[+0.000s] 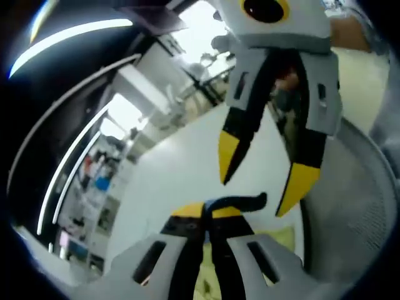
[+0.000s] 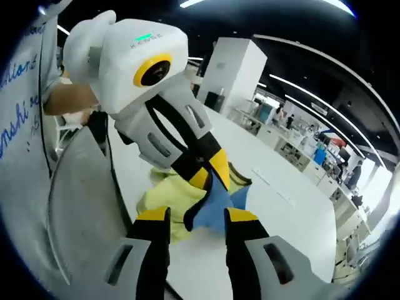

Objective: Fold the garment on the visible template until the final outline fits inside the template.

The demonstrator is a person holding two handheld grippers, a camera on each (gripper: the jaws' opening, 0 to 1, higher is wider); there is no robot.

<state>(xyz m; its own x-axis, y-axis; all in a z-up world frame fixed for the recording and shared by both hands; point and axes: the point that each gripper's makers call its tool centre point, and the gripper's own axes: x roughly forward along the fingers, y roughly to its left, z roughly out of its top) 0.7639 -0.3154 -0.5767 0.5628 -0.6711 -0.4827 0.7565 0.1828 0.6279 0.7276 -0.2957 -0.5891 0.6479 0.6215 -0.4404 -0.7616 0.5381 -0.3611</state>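
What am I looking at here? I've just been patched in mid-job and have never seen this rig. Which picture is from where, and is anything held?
There is no robot arm. A person holds a two-jaw gripper in each hand, and each gripper carries a fisheye camera looking along its own jaws. In the left gripper view, the left gripper rises from the bottom and the right gripper comes in from above. The right gripper view looks back the other way. On the white table lies a crumpled yellow cloth with a blue cloth against it. The left gripper is shut on the blue cloth. The right gripper is open and holds nothing.
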